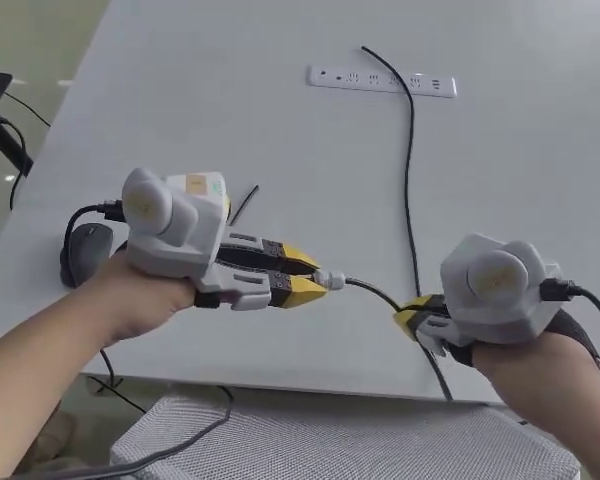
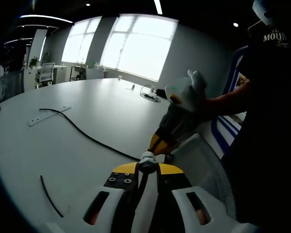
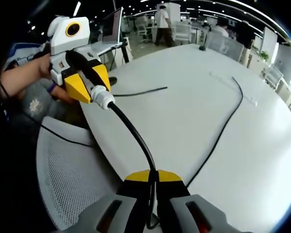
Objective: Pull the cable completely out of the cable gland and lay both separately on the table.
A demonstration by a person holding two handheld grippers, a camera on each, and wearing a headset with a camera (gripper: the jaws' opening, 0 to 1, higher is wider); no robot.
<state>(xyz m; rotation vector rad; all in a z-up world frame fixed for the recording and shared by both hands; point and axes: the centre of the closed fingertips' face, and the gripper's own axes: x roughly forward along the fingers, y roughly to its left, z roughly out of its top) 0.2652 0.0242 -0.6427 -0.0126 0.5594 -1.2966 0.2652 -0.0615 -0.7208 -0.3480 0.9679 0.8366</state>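
Observation:
My left gripper [image 1: 318, 278] is shut on the white cable gland [image 1: 329, 280], which pokes out past its yellow jaw tips above the table's near edge. The black cable [image 1: 375, 292] runs out of the gland and curves right into my right gripper [image 1: 408, 318], which is shut on it. In the left gripper view the gland [image 2: 146, 161] sits between the jaws, with the right gripper [image 2: 161, 145] just beyond. In the right gripper view the cable [image 3: 136, 138] arcs from my jaws up to the gland [image 3: 102, 97] held by the left gripper [image 3: 98, 93]. Past the right gripper the cable [image 1: 410, 170] continues across the table.
A white power strip [image 1: 382, 80] lies at the far side of the white table [image 1: 230, 110]. A short loose black cable piece [image 1: 244, 203] lies behind the left gripper. A dark mouse [image 1: 85, 252] sits at the left edge. A mesh chair back [image 1: 330, 445] is below.

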